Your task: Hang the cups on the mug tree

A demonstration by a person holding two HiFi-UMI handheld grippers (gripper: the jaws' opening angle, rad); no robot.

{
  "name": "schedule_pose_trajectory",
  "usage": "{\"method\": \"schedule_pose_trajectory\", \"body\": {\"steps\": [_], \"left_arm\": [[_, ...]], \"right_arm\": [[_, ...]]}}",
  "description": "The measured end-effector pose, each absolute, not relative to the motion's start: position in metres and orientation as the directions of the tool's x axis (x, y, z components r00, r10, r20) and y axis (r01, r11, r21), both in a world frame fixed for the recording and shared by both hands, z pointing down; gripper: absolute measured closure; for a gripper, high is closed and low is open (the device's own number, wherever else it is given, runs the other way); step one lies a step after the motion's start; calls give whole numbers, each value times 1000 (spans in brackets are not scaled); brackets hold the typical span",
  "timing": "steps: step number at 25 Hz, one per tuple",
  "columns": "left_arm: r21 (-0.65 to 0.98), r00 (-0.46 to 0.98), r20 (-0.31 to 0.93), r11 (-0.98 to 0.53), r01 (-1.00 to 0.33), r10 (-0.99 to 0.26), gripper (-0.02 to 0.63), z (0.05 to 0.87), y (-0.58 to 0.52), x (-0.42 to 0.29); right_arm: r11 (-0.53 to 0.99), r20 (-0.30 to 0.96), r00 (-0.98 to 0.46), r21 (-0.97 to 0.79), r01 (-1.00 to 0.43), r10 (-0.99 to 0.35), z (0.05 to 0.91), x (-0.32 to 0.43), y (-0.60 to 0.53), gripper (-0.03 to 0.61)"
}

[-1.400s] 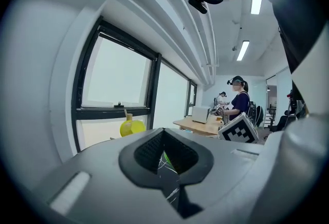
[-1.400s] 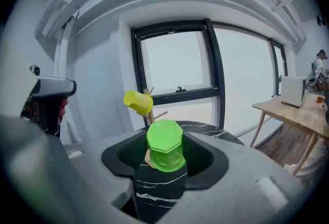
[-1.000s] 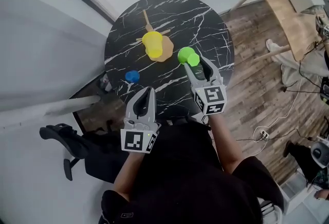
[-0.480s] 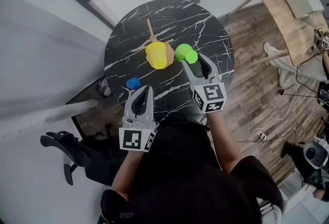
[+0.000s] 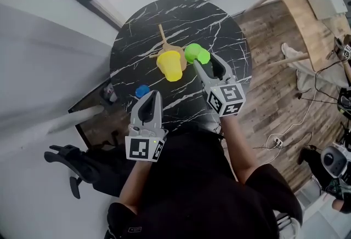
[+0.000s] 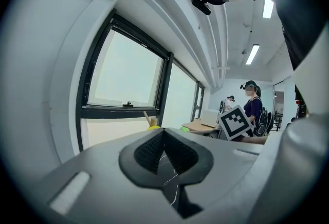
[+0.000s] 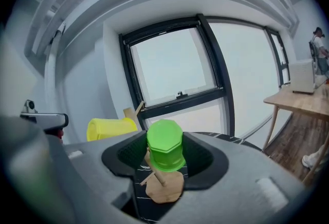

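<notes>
Over the marble counter (image 5: 215,20), the right gripper (image 5: 207,67), fingers clamped on the green cup (image 5: 196,53), had neared the mug tree (image 5: 163,39) just ahead for hanging; the left gripper (image 5: 152,101) fingers together, empty.

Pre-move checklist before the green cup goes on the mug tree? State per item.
1. Green cup gripped between the jaws of the right tool: ok.
2. Its handle lined up with a free peg of the mug tree: cannot tell, handle not visible.
3. Yellow cup on the tree, apart from the green cup: ok.
4. Left tool shut, empty, back from the tree: ok.
5. Blue cup on the table, out of the right tool's way: ok.
</notes>
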State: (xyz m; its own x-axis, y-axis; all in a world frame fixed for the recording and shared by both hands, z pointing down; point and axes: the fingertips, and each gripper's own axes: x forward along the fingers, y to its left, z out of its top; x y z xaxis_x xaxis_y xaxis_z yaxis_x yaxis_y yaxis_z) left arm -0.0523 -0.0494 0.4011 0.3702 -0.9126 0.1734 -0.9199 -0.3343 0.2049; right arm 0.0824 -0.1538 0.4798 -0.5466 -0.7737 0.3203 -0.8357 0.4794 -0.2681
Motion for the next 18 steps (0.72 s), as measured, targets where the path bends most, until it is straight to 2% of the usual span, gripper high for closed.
{"method": "schedule_pose_trajectory", "body": {"steps": [7,18], "left_arm": [[217,366,192,-324,-921,-911,618,411,-64,-60],[225,356,211,-309,-924,-911,618,420,-79,-64]], "right_arm": [[468,324,-592,-387,-794,-738,501,77,-168,364],[492,317,-651,-456,-742,-689,514,59,-179,364]]}}
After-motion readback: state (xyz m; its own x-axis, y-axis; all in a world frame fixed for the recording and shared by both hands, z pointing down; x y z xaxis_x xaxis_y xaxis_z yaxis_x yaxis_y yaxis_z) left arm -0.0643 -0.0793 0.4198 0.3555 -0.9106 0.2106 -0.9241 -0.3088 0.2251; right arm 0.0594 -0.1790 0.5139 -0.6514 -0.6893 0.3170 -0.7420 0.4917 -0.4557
